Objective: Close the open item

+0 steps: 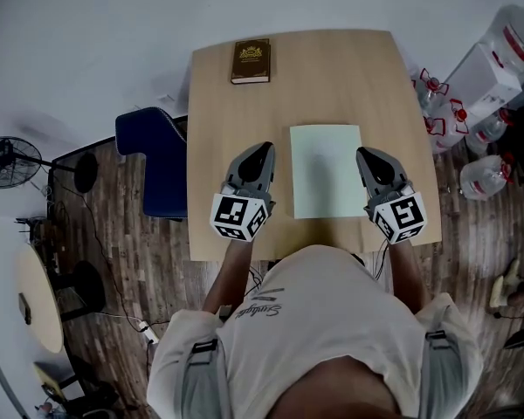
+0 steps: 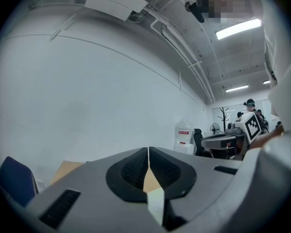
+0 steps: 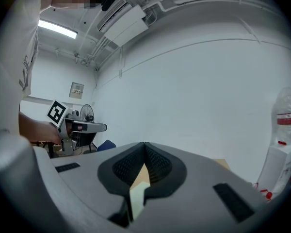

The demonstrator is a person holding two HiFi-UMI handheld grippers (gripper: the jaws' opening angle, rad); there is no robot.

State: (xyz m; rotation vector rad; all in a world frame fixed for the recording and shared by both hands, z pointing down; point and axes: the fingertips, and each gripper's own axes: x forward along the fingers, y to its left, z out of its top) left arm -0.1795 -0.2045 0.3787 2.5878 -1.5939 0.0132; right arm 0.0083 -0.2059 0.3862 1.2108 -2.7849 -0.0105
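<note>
A pale green flat cover lies shut and flat on the wooden table, in the middle near the front edge. My left gripper rests just left of it, jaws pressed together and holding nothing. My right gripper rests at its right edge, jaws also together and empty. In the left gripper view the left gripper shows no gap, with a sliver of the green cover below. The right gripper view shows the right gripper equally shut. A closed brown book lies at the table's far left corner.
A blue chair stands against the table's left side. A floor fan and a small round table are further left. A water dispenser and several water bottles stand on the floor to the right.
</note>
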